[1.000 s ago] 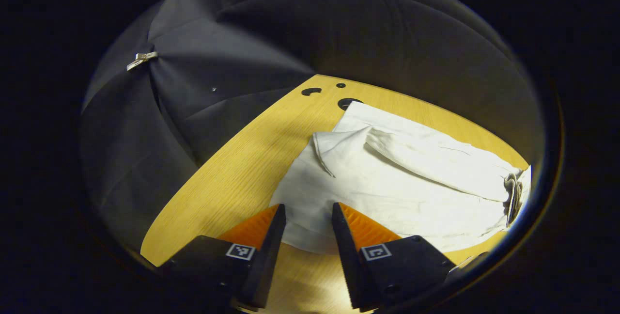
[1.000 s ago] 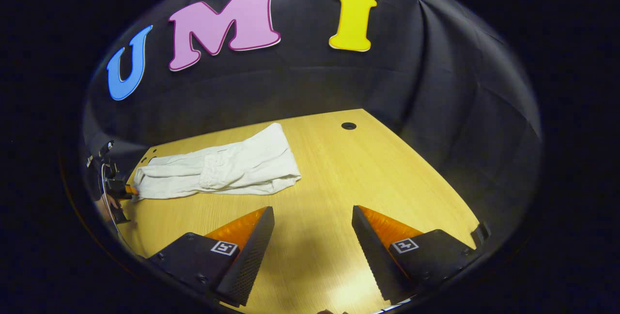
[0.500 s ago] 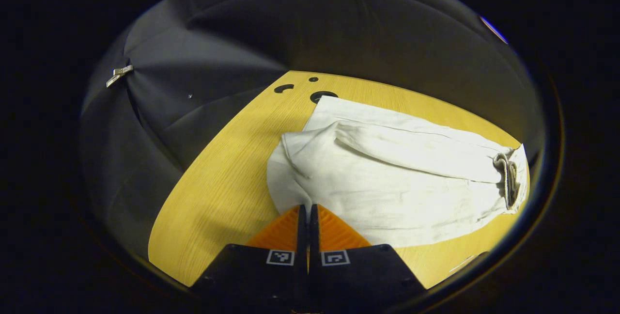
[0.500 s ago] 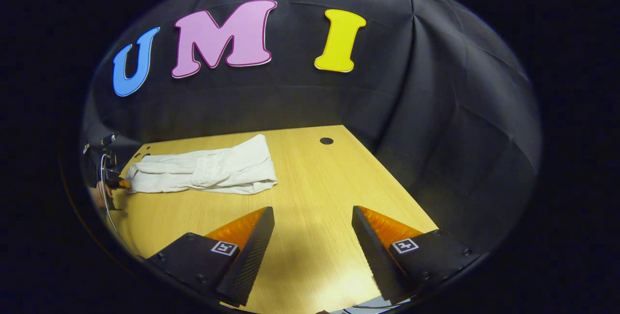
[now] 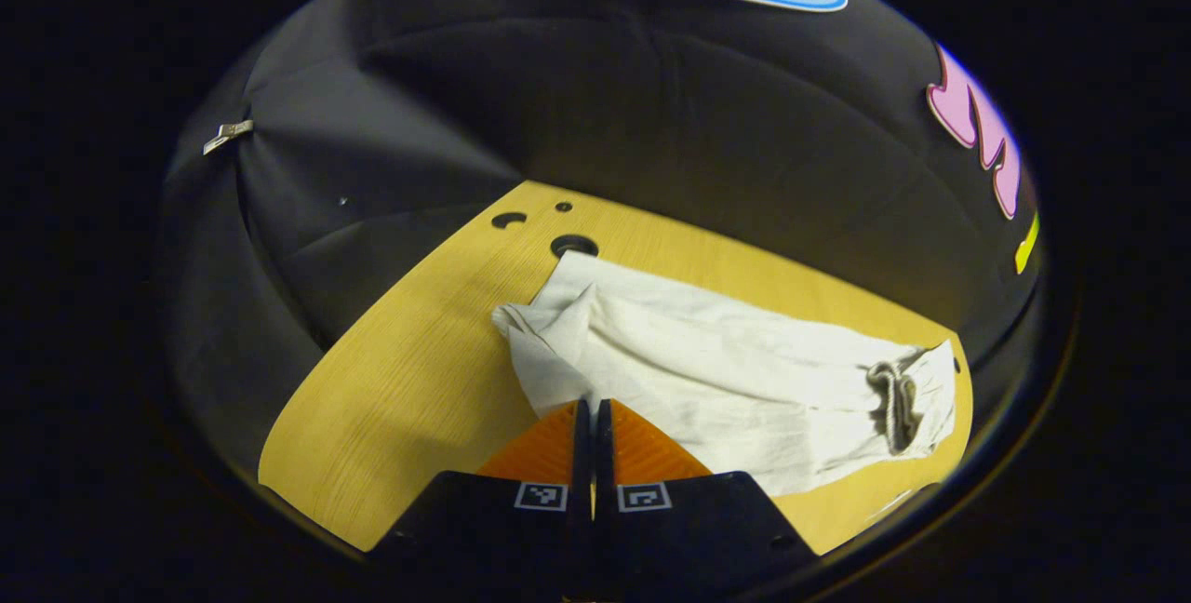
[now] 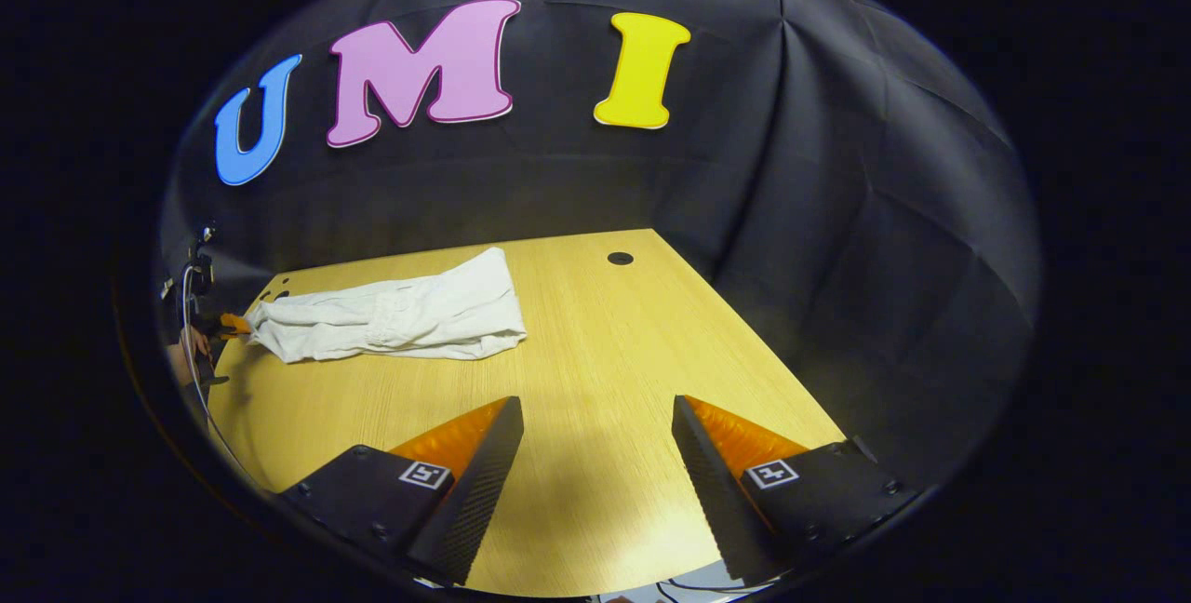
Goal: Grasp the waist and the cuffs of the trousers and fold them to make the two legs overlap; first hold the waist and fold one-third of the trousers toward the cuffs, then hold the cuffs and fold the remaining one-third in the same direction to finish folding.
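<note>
White trousers (image 5: 726, 380) lie rumpled, cuff pinched by left gripper (image 5: 592, 417); right gripper (image 6: 595, 426) fingers spread empty.

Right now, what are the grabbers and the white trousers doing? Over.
Left gripper shut on trousers at the cuff end, cloth lifting. Right gripper open above bare table, apart from them. Nothing in the way.

Table (image 6: 605, 380): bare wood between the right gripper (image 6: 595, 417) and the trousers (image 6: 391, 319), open for passage. Obstacles: booth wall (image 6: 837, 240) close along far and right edges.
</note>
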Demonstrator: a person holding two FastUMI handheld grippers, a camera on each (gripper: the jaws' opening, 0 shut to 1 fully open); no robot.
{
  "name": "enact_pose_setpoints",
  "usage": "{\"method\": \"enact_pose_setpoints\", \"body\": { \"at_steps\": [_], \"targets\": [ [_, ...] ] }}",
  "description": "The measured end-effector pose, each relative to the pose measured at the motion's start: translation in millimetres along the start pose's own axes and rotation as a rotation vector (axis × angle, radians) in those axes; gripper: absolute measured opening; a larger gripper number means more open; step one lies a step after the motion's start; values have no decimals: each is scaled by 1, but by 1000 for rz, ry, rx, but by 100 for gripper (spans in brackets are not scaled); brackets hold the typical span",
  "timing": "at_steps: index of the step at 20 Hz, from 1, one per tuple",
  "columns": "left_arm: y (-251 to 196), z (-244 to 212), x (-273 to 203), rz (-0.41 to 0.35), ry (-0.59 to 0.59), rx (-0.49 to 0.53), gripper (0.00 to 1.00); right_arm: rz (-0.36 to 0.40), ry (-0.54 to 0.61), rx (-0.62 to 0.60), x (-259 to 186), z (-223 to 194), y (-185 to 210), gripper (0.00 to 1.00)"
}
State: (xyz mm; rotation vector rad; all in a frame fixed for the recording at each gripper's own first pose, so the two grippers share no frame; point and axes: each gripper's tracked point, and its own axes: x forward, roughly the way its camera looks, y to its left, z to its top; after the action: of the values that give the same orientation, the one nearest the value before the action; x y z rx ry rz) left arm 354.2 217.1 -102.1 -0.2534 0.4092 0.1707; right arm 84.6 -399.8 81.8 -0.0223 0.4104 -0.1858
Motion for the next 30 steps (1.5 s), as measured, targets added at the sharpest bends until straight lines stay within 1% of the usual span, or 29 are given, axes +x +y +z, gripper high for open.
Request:
{"method": "enact_pose_setpoints", "body": {
  "at_steps": [3,7,8,9,10,14,18,20,23,25,30],
  "targets": [
    [-29,34,-13,-56,-58,-17,6,-8,-1,36,1,1,-8,99],
    [-80,67,-31,-132,-123,27,5,-22,-1,55,-1,2,-16,99],
    [-96,72,-35,-153,-135,30,5,-26,-2,58,-2,2,-18,99],
    [-111,77,-39,-174,-146,32,2,-30,-2,67,-5,2,-23,99],
    [-128,82,-44,-194,-156,33,5,-34,-5,78,-7,2,-28,99],
    [-193,93,-61,-274,-188,50,5,-62,-26,119,-9,12,-48,99],
    [-277,102,-86,-377,-222,84,5,-78,-38,141,-11,14,-69,98],
    [-316,101,-96,-423,-234,95,5,-80,-37,167,-11,12,-78,98],
    [-372,88,-112,-482,-231,105,5,-82,-70,222,-8,16,-87,99],
    [-403,77,-115,-516,-219,119,5,-68,-60,226,-3,9,-89,99],
    [-474,30,-111,-590,-144,158,5,-50,-31,229,-1,-9,-81,99]
  ]
}}
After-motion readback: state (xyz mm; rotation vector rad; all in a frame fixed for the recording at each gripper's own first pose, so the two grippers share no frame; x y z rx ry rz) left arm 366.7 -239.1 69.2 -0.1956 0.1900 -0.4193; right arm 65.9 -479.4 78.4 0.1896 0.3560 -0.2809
